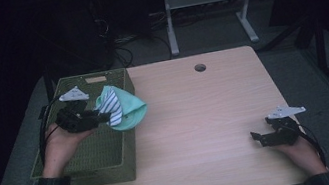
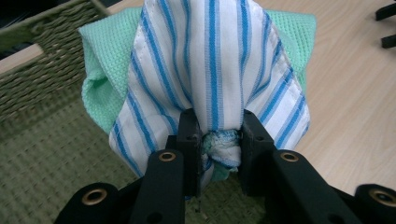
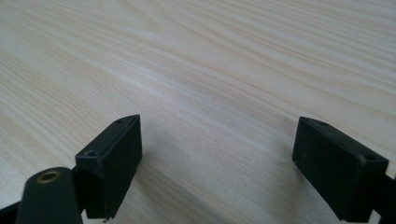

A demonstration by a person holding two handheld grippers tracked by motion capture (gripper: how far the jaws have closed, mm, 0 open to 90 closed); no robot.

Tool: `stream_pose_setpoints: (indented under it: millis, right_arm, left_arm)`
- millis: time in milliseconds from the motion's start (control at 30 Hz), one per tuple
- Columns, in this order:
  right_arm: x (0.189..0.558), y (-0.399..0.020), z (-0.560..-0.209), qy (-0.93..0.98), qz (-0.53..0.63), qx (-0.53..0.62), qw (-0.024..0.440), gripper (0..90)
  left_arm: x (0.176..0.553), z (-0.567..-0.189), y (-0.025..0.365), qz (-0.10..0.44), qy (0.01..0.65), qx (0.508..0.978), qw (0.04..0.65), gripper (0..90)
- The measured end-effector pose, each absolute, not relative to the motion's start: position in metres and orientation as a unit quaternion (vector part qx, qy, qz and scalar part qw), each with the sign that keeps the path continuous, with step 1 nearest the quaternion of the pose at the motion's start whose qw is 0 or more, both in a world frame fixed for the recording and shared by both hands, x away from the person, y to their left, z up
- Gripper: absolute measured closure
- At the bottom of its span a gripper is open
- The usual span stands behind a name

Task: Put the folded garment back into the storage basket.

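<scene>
Two black jaws of the left gripper (image 2: 217,140) pinch a bunched wad of cloth: the blue-striped white cloth (image 2: 210,70) and the mint-green cloth (image 2: 107,56) are gathered together between the pads, w/ a crumpled knot of both squeezed in the gap. From that pinch the fabric fans outward, away from the gripper; striped cloth in front, green behind and showing at both sides. In the high view the bundle's long axis runs roughly left-to-right across the table, pinched end at the left gripper (image 1: 104,116), free end pointing toward the table's middle. The bundle hangs over the right rim of the woven green basket (image 1: 87,156), part over the basket, part over the wooden table (image 1: 197,117). Can't tell whether its free end touches the tabletop. The left hand (image 1: 60,145) is over the basket.

Right gripper (image 3: 217,154): jaws spread wide, nothing between them, just above bare wood. In the high view it (image 1: 256,137) sits near the table's right front corner, well apart from the cloths, held by the right hand (image 1: 304,152).
</scene>
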State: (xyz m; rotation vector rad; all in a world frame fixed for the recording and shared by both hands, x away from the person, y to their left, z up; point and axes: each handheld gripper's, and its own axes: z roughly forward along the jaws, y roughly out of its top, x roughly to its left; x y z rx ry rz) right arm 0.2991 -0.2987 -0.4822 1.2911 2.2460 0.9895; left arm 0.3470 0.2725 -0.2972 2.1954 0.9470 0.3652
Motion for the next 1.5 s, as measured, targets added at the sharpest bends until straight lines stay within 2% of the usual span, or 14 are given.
stream_pose_setpoints:
  millis: [533, 1500]
  right_arm:
    - [0.299, -0.299, -0.482, 0.796, 0.35, 0.459, 0.183, 15.4]
    - [0.299, -0.299, -0.482, 0.796, 0.35, 0.459, 0.183, 15.4]
  left_arm:
    - [0.343, -0.303, 0.305, 0.167, 0.412, 0.828, 0.343, 72.9]
    - [0.354, -0.353, 0.33, 0.166, 0.464, 0.816, 0.302, 72.8]
